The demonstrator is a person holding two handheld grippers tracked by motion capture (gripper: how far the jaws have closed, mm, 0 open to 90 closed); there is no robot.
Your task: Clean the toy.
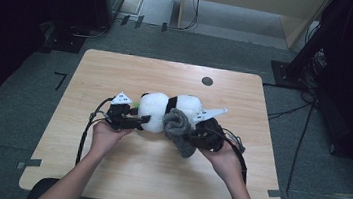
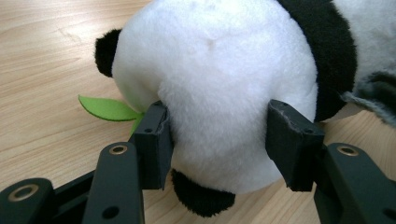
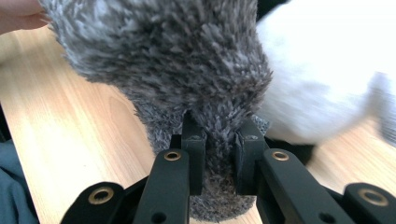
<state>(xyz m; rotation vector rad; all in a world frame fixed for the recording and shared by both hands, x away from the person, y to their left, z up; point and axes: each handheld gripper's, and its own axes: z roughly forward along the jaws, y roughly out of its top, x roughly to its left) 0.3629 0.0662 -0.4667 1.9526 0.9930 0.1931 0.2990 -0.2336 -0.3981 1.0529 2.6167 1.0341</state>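
Observation:
A black-and-white plush panda (image 1: 156,108) lies on its side in the middle of the wooden table (image 1: 117,72). My left gripper (image 1: 140,120) comes at it from the left. In the left gripper view its pads (image 2: 156,140) press into both sides of the panda's white round part (image 2: 219,84), so the left gripper (image 2: 222,140) is shut on it. A green felt leaf (image 2: 107,108) sticks out beside the plush. A grey fuzzy cloth (image 1: 180,127) hangs bunched against the panda's front. My right gripper (image 1: 194,136) is shut on it, its jaws pinching a fold of the cloth (image 3: 177,60) close to the right gripper (image 3: 219,154).
A small dark round disc (image 1: 207,81) sits near the table's far edge. Cables trail from both grippers over the near half of the table. Bare wood lies in front of the hands and along the far side. Dark equipment stands on the floor around the table.

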